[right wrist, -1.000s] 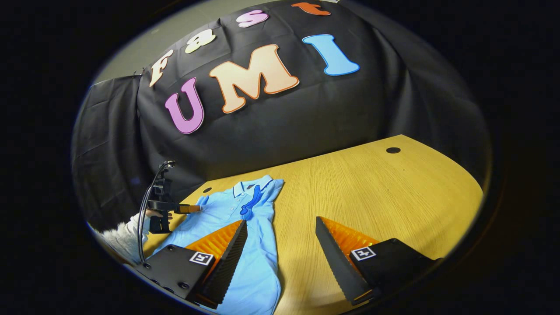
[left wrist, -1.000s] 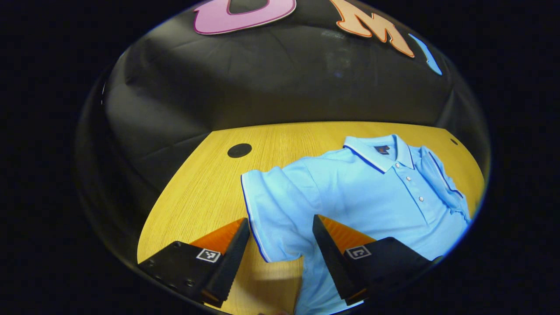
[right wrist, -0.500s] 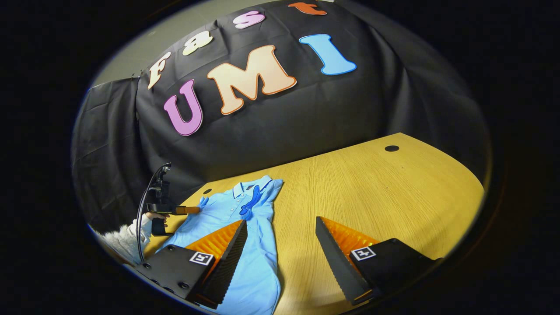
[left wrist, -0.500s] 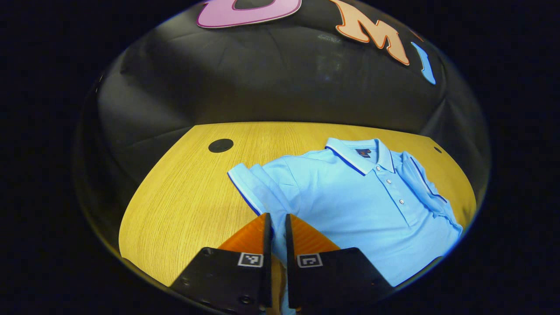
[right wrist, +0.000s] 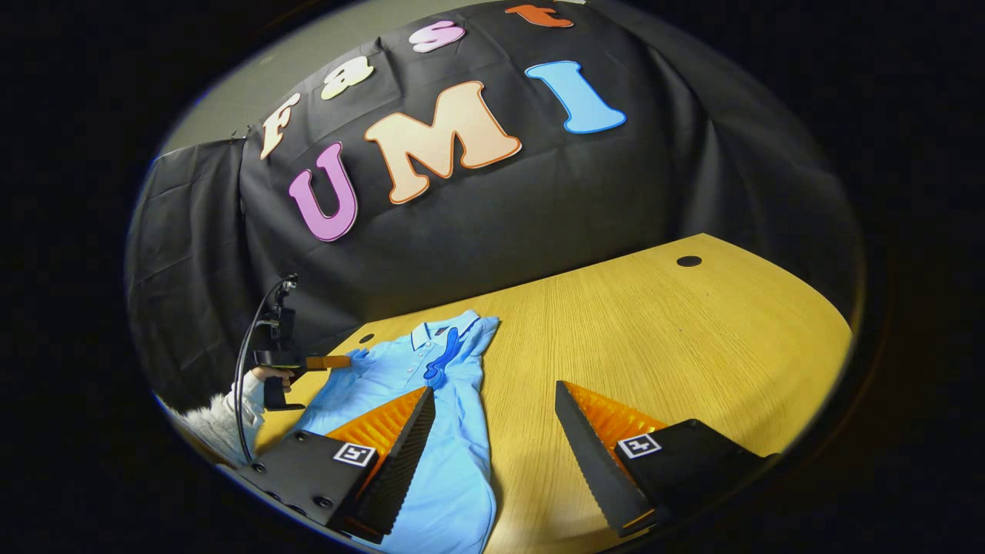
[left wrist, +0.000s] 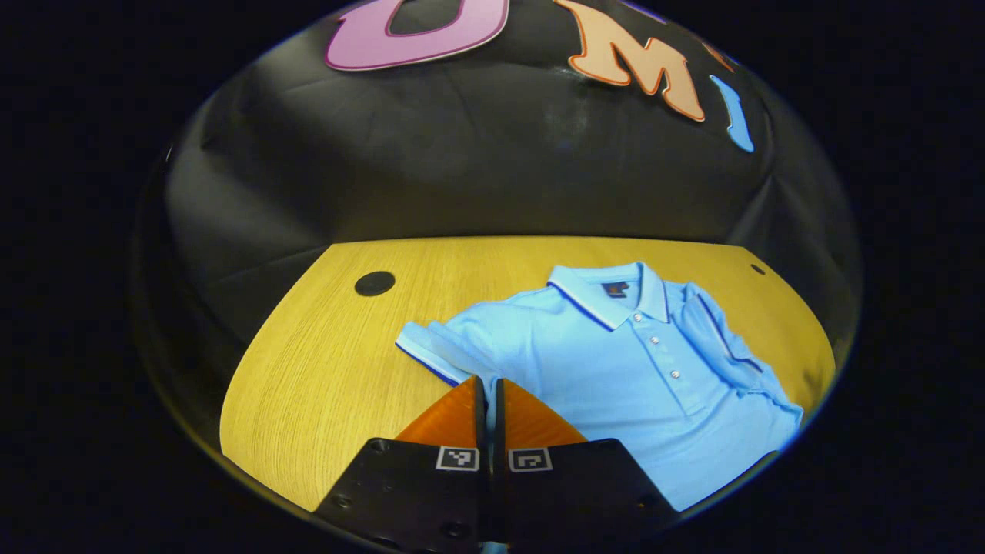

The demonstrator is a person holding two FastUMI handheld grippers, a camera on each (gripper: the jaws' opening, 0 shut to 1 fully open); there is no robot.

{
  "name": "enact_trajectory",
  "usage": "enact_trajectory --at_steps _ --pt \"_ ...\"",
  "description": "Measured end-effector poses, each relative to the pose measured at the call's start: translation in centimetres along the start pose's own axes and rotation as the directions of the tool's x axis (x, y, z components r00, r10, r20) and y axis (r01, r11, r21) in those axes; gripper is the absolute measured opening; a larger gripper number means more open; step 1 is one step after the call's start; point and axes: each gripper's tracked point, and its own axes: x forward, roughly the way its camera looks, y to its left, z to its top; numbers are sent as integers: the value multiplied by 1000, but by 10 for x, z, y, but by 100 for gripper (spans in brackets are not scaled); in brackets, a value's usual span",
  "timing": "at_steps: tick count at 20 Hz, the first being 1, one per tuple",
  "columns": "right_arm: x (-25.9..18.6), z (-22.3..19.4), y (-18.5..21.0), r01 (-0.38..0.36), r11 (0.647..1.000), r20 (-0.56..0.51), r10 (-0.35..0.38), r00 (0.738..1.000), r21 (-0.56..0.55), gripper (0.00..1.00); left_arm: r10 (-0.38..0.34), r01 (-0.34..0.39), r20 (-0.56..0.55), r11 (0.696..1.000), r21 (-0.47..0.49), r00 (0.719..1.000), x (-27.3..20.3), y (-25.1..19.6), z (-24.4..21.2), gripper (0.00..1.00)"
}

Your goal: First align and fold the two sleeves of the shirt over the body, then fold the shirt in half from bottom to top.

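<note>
A second ago my left gripper (left wrist: 486, 382) stood spread on either side of the near sleeve (left wrist: 431, 350); now its fingers are pressed together on the sleeve's edge, and the sleeve looks bunched and drawn in toward the body compared with how flat it lay.

The table (left wrist: 323, 362) carries the shirt (left wrist: 616, 362) face up, collar (left wrist: 608, 288) toward the booth's wall, its long axis running from the collar down toward me and off to the right. The far sleeve (left wrist: 723, 338) already lies folded over the chest. The sleeve I hold sits just left of the body, so I judge the coming move goes right and across, over the buttons.

My right gripper (right wrist: 492, 415) hovers spread and empty over the shirt's lower edge (right wrist: 454, 469), well apart from the sleeve; in that view my left gripper (right wrist: 331, 362) shows beside the shirt's shoulder, so the left is plainly the nearer one.

My closed fingers hide the pinch itself, so how much cloth is caught I cannot tell. The hem is cut off at the bottom of both views.
</note>
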Motion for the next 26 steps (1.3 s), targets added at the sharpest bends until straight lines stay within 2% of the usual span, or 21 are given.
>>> enact_trajectory --at_steps 4,8,11,13,14,15,18,23,26 --pt "0 -5 4 -7 1000 -6 7 1000 -5 98 -111 110 11 992 58 994 5 -57 13 0" --pt "2 -16 7 -14 1000 -30 14 999 -5 98 -183 186 -30 973 139 983 16 -106 -1 0" --pt "0 -24 13 -27 1000 -57 27 998 -12 98 -189 196 -58 964 180 980 22 -123 -11 1" --pt "1 -32 19 -45 999 -73 43 996 -23 98 -167 176 -59 965 194 984 20 -123 -10 7" --pt "-1 -35 21 -51 998 -85 48 995 -33 98 -146 155 -61 969 192 987 16 -119 -10 16" --pt "-3 -39 23 -58 997 -96 53 994 -46 98 -112 119 -50 975 187 992 12 -112 -7 29" --pt "-9 -54 29 -71 992 -131 57 990 -104 98 -58 56 10 986 158 998 -11 -89 3 100" --pt "-33 -77 47 -144 968 -182 106 978 -206 98 -89 80 63 987 139 994 -91 -66 -10 97" --pt "-52 -101 54 -187 941 -226 124 966 -283 98 -103 92 62 984 154 993 -148 -58 -41 96"
